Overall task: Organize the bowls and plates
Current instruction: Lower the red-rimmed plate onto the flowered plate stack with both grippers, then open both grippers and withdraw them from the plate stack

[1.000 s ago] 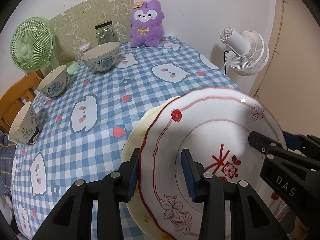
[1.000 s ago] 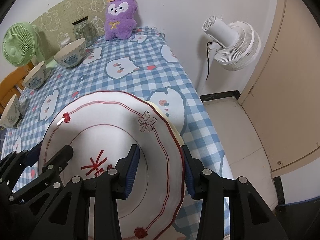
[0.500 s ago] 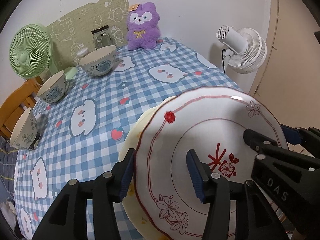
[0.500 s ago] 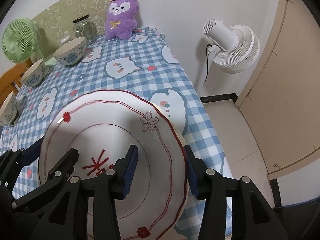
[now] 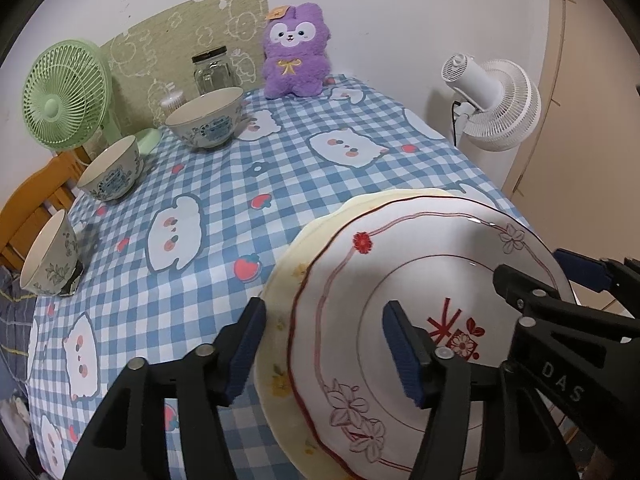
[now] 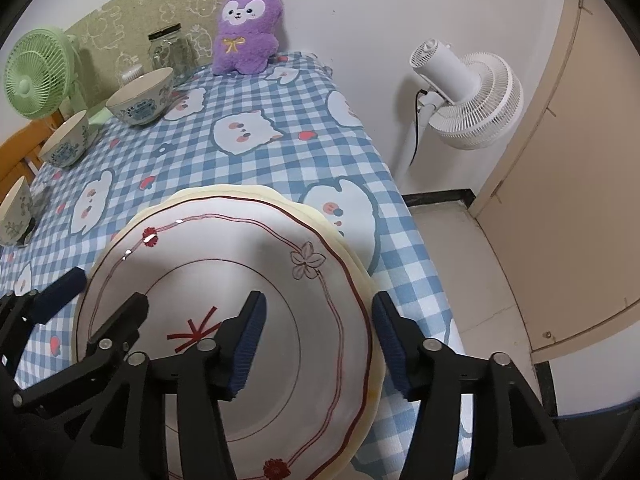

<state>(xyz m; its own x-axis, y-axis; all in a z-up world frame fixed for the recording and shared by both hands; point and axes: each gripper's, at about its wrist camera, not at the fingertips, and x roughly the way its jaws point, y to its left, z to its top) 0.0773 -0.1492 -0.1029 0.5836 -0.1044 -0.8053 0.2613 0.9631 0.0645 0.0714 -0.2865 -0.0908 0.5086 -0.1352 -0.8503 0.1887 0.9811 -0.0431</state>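
A white plate (image 5: 420, 264) (image 6: 224, 248) with red lines and flowers lies on a larger cream plate (image 5: 280, 280) (image 6: 240, 192) at the near right of the checked table. My left gripper (image 5: 325, 320) (image 6: 106, 290) straddles the plates' left rim. Its jaws are opening, and the pads stand clear of the rim. My right gripper (image 6: 318, 304) (image 5: 536, 270) straddles the right rim the same way, jaws opening and pads off the plate. Along the table's left side stand a large bowl (image 5: 206, 122) (image 6: 140, 96), a middle bowl (image 5: 112, 170) (image 6: 66, 140) and a small bowl (image 5: 48, 256) (image 6: 14, 212).
A purple plush toy (image 5: 294, 52), a glass jar (image 5: 212, 70) and a green fan (image 5: 66, 94) stand along the back wall. A white fan (image 6: 464, 96) stands on the floor past the table's right edge. A wooden chair (image 5: 28, 208) sits at the left.
Both grippers' jaws have widened and let go of the white plate's rim. The white plate has settled lower and flatter onto the cream plate.
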